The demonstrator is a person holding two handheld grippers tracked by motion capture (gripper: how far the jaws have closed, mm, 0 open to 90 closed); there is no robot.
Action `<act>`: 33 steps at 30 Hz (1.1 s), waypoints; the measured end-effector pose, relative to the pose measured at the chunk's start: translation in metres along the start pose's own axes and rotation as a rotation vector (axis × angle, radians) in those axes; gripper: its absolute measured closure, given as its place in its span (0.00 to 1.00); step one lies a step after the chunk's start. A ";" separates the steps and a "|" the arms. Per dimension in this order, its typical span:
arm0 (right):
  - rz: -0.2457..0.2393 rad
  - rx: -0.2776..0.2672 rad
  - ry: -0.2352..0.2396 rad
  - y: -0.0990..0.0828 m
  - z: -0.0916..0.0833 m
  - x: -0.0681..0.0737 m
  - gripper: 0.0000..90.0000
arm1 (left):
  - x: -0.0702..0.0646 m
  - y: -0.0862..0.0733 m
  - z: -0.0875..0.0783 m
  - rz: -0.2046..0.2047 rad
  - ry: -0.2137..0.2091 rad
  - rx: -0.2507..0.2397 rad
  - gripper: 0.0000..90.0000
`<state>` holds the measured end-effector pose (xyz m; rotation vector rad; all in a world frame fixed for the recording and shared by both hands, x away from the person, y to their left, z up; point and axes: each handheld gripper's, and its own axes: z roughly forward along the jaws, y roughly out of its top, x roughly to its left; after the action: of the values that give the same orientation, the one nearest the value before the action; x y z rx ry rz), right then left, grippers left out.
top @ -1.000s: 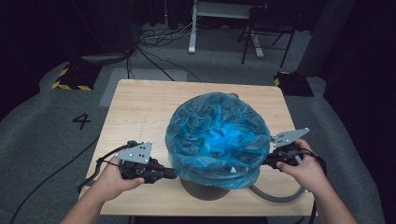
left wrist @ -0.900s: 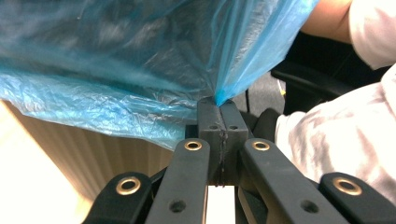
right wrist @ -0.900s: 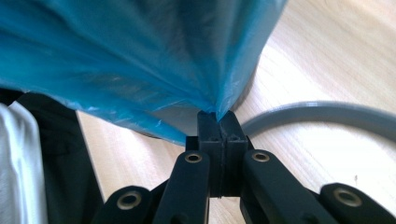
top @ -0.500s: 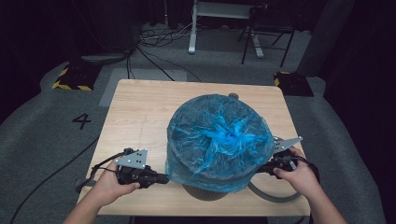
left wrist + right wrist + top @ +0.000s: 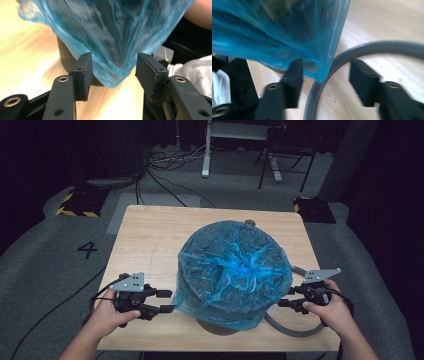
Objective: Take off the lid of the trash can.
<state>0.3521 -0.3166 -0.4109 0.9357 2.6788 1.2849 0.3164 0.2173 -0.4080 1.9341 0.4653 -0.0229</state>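
From the high view, your blue bag is already draped over the dark round bin, which stands at the table's 6 o'clock edge; the plastic covers the top and hangs down the sides, with only a strip of the bin's base showing beneath the hem. Your left gripper sits at the bag's 8 o'clock, its jaws having just opened, and your right gripper sits at its 4 o'clock, jaws likewise just opened. A grey ring lies on the table around the bin's right side, curving under your right hand.

In the left gripper view, your jaws stand wide with a hanging corner of the bag between them; neither pad presses on it. The bin's ribbed wall shows at 10 o'clock behind the plastic.

In the right gripper view, the jaws are also wide apart; the bag's lowest tip hangs just beside the left jaw at 12 o'clock, free of both pads, and the grey ring arcs between the jaws on the wood.

By my reading, the covering is done and both holds are let go; what is left seems to be settling the hem and perhaps fitting the ring
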 end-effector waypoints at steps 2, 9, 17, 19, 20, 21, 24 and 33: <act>-0.004 -0.033 0.006 0.003 -0.009 0.002 0.39 | 0.001 0.005 -0.004 0.009 0.023 -0.026 0.47; -0.096 -0.098 0.023 0.028 -0.025 0.024 0.30 | 0.006 0.026 -0.001 0.019 0.051 -0.065 0.41; -0.231 -0.091 0.053 0.048 -0.025 0.053 0.54 | 0.011 0.048 0.010 0.038 0.057 -0.091 0.37; -0.254 -0.075 0.044 0.050 -0.027 0.052 0.80 | 0.014 0.051 0.013 0.041 0.059 -0.085 0.38; -0.250 -0.065 0.038 0.051 -0.028 0.050 0.89 | 0.015 0.052 0.014 0.043 0.053 -0.083 0.40; -0.234 -0.061 0.029 0.051 -0.028 0.048 0.96 | 0.015 0.053 0.015 0.043 0.049 -0.085 0.41; -0.171 -0.038 0.006 0.047 -0.024 0.037 1.00 | 0.016 0.055 0.016 0.048 0.042 -0.094 0.41; -0.149 -0.031 0.037 0.041 -0.009 0.033 0.98 | 0.017 0.057 0.015 0.077 -0.011 -0.081 0.71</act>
<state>0.3430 -0.2858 -0.3680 0.7005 2.6884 1.3198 0.3540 0.1898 -0.3673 1.8699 0.3789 0.0341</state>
